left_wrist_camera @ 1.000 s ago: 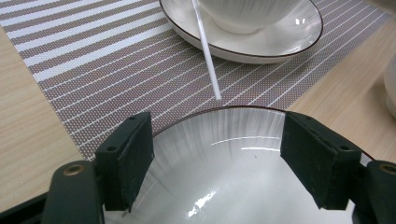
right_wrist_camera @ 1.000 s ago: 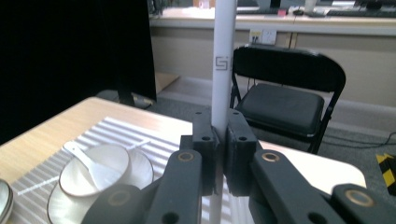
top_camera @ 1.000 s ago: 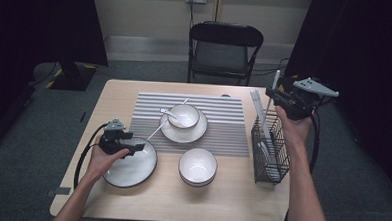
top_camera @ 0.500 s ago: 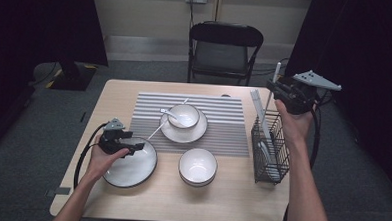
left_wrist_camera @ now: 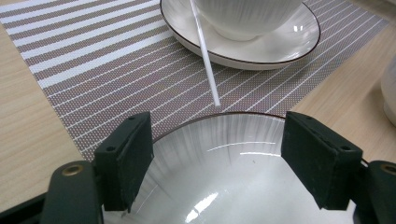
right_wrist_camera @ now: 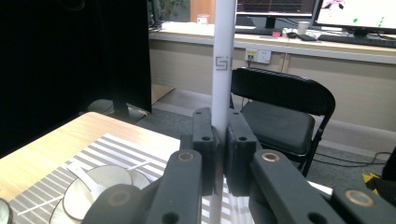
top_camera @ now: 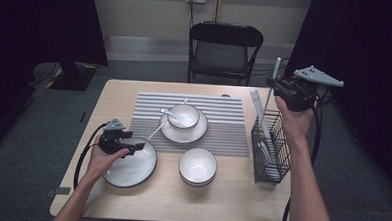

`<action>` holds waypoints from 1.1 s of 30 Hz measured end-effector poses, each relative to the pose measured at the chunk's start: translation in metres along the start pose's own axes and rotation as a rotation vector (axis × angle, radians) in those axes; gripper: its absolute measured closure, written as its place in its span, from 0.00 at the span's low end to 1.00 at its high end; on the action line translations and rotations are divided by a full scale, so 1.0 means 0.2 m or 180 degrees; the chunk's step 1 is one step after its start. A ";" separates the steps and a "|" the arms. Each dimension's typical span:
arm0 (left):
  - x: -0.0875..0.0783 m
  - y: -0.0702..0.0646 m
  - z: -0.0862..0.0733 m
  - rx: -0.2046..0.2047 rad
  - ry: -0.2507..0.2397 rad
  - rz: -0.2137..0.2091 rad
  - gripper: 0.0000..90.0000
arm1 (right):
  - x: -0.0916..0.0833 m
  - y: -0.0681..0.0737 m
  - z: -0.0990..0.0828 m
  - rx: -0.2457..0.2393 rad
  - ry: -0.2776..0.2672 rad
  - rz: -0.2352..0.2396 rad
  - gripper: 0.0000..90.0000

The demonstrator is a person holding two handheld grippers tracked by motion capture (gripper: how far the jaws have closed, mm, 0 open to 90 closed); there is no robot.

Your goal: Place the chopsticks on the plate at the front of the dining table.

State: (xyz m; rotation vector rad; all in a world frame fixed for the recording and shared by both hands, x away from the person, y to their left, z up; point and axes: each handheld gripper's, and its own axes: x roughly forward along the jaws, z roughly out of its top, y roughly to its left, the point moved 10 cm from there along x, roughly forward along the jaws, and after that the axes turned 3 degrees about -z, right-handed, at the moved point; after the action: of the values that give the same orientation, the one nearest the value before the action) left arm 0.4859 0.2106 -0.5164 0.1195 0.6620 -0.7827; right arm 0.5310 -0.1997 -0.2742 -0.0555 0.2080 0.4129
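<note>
The right gripper is clamped on a white chopstick, which stands nearly upright above the black wire rack at the right edge of the table. In the right gripper view the jaws press the chopstick from both sides, with its upper part rising well above the gripper. The step in hand seems to be lifting this chopstick out of the rack. To do it well, the hand should pull straight up along the stick, so the lower end does not catch on the wires or push the flat white pieces that lean in the rack. The grip should stay firm, because the stick is thin and smooth and could slide.

The left gripper rests over the near rim of the dark-rimmed plate with its jaws apart; in the left gripper view the plate lies between the 2 pads, but I cannot tell if they press on it.

The rack holds some flat white pieces; what they are is hard to tell. The small bowl on the saucer holds 1 spoon. The bowl in front is empty, and the plate is empty too. A second chopstick lies on the striped mat, pointing at the plate
</note>
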 end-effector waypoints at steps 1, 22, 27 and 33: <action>0.00 0.00 0.00 0.0001 -0.0004 -0.0002 0.28 | 0.00 0.01 0.01 -0.0013 -0.0011 0.0005 0.95; -0.01 -0.01 0.02 0.0031 -0.0058 0.0007 0.28 | 0.10 0.19 -0.02 -0.0011 0.0053 0.0320 0.95; -0.03 -0.06 0.06 0.0133 -0.0094 -0.0032 0.27 | 0.14 0.23 -0.05 0.0026 0.0082 0.0376 0.95; -0.03 -0.09 0.08 0.0079 -0.0153 -0.0143 0.28 | 0.17 0.27 -0.07 0.0012 0.0107 0.0419 0.95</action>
State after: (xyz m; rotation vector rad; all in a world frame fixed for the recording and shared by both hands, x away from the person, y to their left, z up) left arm 0.4782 0.1965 -0.4970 0.1082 0.6112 -0.8348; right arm 0.5363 -0.1384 -0.2946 -0.0451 0.2464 0.5429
